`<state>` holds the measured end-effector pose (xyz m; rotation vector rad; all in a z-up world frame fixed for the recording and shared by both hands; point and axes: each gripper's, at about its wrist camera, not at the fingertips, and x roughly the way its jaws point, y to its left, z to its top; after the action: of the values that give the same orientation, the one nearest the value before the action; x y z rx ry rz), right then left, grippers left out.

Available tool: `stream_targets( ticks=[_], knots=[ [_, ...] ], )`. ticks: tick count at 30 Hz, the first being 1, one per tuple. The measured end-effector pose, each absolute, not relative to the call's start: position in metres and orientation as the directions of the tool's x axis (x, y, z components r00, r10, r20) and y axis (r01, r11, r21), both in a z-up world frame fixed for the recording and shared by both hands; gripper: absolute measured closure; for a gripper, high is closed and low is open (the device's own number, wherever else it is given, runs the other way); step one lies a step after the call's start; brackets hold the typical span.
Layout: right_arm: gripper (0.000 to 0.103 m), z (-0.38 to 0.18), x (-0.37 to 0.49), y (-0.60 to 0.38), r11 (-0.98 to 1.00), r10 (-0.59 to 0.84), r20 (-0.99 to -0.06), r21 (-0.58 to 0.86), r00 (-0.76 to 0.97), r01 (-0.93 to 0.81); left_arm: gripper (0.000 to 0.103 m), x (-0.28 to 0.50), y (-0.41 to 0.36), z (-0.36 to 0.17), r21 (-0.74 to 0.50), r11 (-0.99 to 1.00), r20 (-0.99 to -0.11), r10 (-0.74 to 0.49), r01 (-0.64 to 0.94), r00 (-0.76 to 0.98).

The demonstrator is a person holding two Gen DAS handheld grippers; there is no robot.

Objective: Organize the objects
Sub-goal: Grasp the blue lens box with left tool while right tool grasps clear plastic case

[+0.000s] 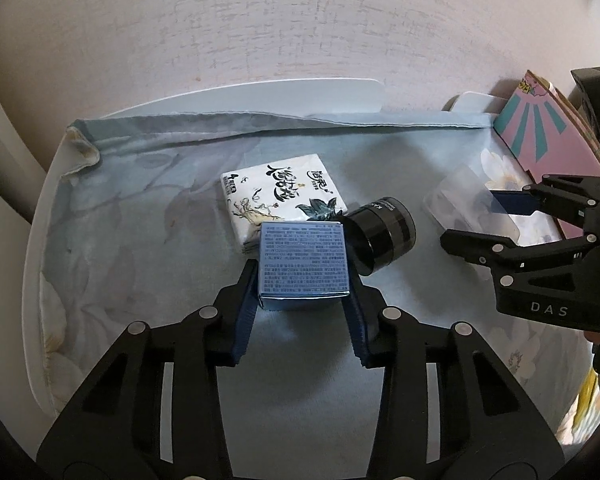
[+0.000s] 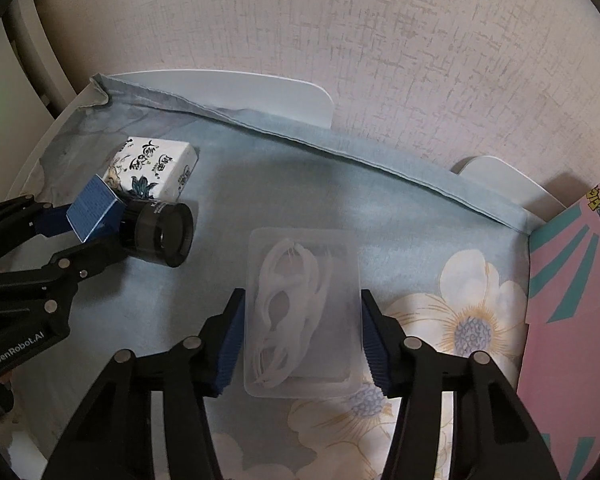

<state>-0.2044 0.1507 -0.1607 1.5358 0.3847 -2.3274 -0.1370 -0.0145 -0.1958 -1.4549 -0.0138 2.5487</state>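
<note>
Both jaws are clamped: your left gripper [image 1: 302, 280] on the blue box [image 1: 303, 264], your right gripper [image 2: 302, 336] on the clear case [image 2: 303, 316], both on the cloth [image 2: 228, 184]. Lift straight up, so the box clears the black jar [image 1: 382, 236] touching it.

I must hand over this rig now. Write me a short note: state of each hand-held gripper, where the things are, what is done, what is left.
Left hand-held gripper: shut on the blue box.
Right hand-held gripper: pads against the clear plastic packet, which still lies on the floral cloth.
Black jar lies on its side beside the blue box; tissue pack is behind them. Pink box stands at the right edge.
Done: both things gripped.
Left: lift and place them, probably then the jar and tissues.
</note>
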Motion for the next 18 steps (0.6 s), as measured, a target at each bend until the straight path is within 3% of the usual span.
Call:
stream_targets(
  ticks=[18],
  knots=[
    [0.053,-0.114,-0.190,0.154,-0.911,-0.158,-0.901,-0.025,-0.405,0.411,0.067,-0.122,-0.018,-0.155,-0.137,-0.979,-0.830,0.198,-0.154,-0.522]
  ],
)
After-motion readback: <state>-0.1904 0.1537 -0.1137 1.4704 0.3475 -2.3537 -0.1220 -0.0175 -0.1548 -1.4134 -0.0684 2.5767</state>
